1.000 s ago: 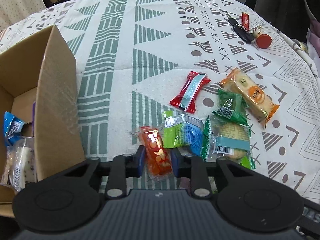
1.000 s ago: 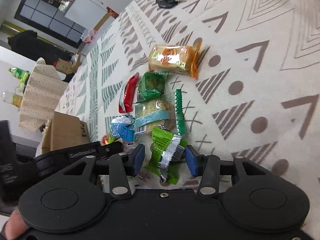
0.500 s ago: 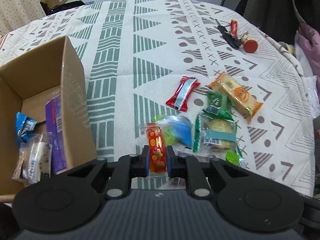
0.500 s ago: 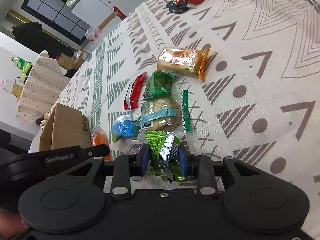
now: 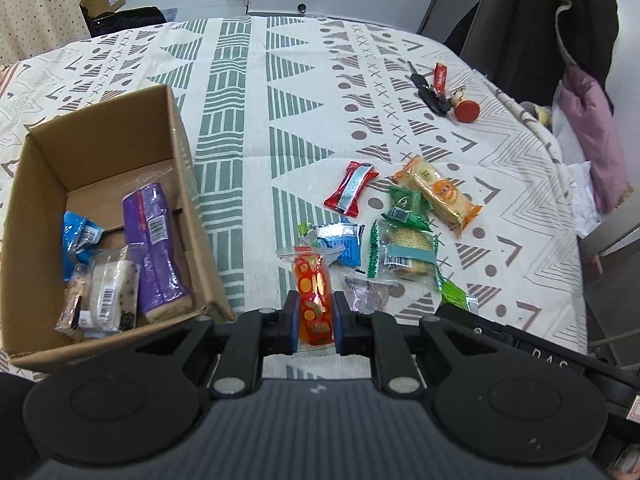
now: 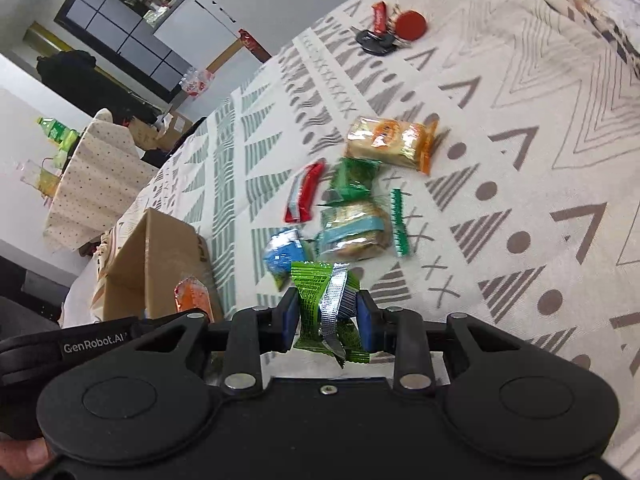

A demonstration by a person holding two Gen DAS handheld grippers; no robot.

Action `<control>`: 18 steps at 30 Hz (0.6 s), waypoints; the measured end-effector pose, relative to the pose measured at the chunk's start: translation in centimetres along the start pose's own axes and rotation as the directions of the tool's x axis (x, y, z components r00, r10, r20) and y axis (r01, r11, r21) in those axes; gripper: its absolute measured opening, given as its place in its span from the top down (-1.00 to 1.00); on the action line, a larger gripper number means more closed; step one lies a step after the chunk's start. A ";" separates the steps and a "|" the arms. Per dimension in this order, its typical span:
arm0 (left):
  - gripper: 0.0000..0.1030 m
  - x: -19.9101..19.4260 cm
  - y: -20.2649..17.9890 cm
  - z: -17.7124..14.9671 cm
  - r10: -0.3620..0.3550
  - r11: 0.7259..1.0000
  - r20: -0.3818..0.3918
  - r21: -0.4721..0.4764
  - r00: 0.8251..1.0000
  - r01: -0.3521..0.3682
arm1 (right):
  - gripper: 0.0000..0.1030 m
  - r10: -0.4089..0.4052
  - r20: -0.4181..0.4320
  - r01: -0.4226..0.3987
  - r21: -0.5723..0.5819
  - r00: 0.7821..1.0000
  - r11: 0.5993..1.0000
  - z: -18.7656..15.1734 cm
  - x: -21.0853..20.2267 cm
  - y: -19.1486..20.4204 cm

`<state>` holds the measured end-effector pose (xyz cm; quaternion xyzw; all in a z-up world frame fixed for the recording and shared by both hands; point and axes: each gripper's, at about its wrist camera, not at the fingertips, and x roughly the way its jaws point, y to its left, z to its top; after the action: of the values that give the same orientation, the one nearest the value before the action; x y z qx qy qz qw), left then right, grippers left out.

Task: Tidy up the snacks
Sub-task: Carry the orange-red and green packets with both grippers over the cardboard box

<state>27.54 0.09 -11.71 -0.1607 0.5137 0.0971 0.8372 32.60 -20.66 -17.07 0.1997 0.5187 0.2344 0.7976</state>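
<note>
Pinched between left gripper (image 5: 315, 322) fingers, orange dotted plastic snack packet (image 5: 313, 296), between right gripper (image 6: 327, 316) fingers crinkled green foil packet (image 6: 326, 308), both raised above tablecloth, probably for brown cardboard box (image 5: 48, 184) near left edge.

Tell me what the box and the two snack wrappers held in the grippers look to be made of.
Box: plain brown cardboard, matte, with raw cut edges and folded flaps.
Orange snack wrapper in the left gripper: probably thin glossy plastic film, clear at its sealed end.
Green snack wrapper in the right gripper: crinkled film with a silvery, foil-like strip; likely metallised plastic.
</note>
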 end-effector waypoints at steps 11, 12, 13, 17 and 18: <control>0.70 -1.9 1.8 -0.2 -0.073 0.997 0.016 -0.020 0.997 0.074 | 0.42 -0.017 0.034 0.019 -0.052 0.999 0.998 -0.8 -0.9 3.5; 0.70 -2.0 2.0 -0.1 -0.077 0.997 0.016 -0.022 0.997 0.077 | 0.42 -0.019 0.035 0.021 -0.051 0.999 0.998 -0.9 -0.9 3.7; 0.70 -2.1 2.2 0.0 -0.082 0.996 0.015 -0.025 0.997 0.083 | 0.42 -0.020 0.038 0.022 -0.051 0.999 0.998 -0.9 -1.0 4.1; 0.70 -3.2 2.7 0.6 -0.105 0.994 0.034 -0.030 0.994 0.106 | 0.42 -0.014 0.062 0.018 -0.064 0.998 0.998 -0.6 -1.6 5.6; 0.70 -3.5 2.9 0.8 -0.108 0.994 0.040 -0.031 0.993 0.110 | 0.42 -0.012 0.068 0.016 -0.069 0.998 0.998 -0.4 -1.6 5.9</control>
<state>25.66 3.06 -8.78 -0.2002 0.4863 0.0627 0.8482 30.63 -16.76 -12.71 0.1761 0.4845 0.2398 0.8226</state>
